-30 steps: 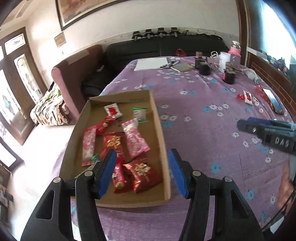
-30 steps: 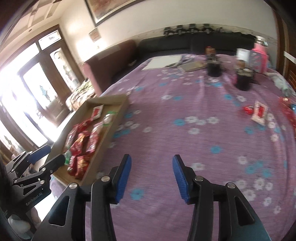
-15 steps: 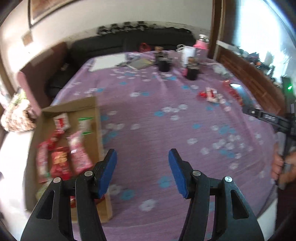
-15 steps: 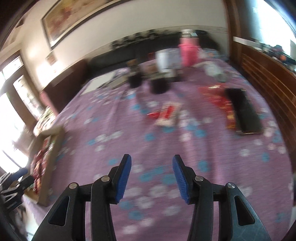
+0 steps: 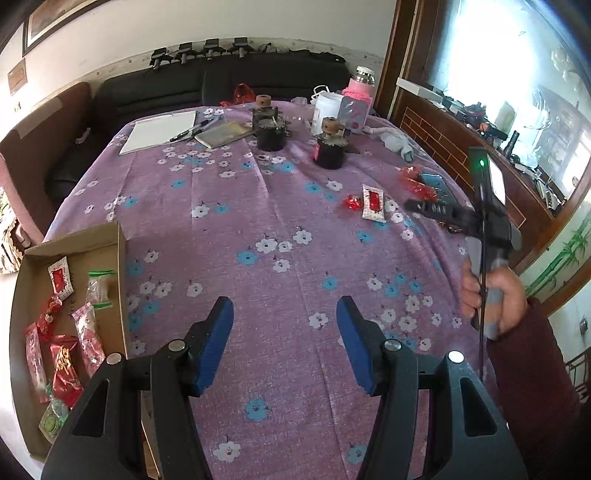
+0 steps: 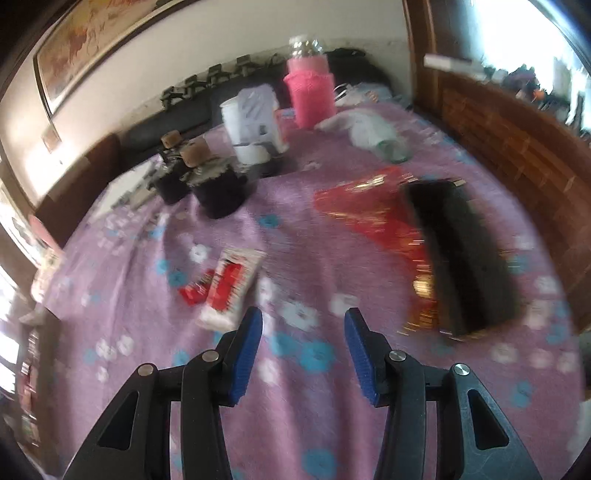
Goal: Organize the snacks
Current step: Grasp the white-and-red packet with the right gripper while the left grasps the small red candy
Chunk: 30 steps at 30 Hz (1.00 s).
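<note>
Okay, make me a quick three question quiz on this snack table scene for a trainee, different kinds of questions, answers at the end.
1. True or false: the right hand-held gripper is holding a snack.
2. Which lies nearest the right hand-held gripper's fingertips? A) white and red snack packet B) pink bottle C) black phone
3. Fill in: in the left wrist view, the sorted snacks lie in a cardboard ____ at the table's left edge.

Key: 1 false, its jaws stand open and empty above the purple tablecloth. 2 A. 3 box.

Black sofa [image 5: 221, 88] against white wall [image 5: 184, 22] (bright window [image 5: 517, 74] right).
</note>
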Available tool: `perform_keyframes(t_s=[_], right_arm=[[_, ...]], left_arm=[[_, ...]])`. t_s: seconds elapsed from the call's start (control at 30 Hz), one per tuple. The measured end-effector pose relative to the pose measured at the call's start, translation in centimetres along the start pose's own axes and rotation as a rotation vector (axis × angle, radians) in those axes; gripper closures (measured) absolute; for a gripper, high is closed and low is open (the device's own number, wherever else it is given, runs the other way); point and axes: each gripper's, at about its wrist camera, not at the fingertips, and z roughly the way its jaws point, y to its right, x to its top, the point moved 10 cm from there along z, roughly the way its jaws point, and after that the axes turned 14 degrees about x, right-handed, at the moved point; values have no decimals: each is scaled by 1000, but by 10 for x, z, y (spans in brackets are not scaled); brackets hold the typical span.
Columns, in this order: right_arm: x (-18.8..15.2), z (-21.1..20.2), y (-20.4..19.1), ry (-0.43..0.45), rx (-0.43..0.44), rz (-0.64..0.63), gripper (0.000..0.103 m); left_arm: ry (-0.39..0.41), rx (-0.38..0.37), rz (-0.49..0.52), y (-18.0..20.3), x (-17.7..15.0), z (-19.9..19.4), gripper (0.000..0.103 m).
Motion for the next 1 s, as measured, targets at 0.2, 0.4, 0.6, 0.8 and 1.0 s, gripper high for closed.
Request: perform_keyframes(t_s=[0.2, 0.4, 0.6, 0.8, 1.0], right_arm=[[18, 50, -23, -68, 26, -14, 54], [14, 74, -34, -116, -53, -53, 74], [-32, 56, -67, -198, 56, -108, 81], [-62, 25, -62, -152, 30, -113, 79], [-59, 15, -46, -107, 60, -66, 81]], left_arm=[[-62, -14, -58, -7, -4, 17, 46], [-73, -4, -67, -14, -9, 20, 46], [-80, -30, -77, -12, -6, 27, 46], [-85, -65, -16, 15, 5, 36, 46], [-63, -122, 59, 53, 44, 56, 46]])
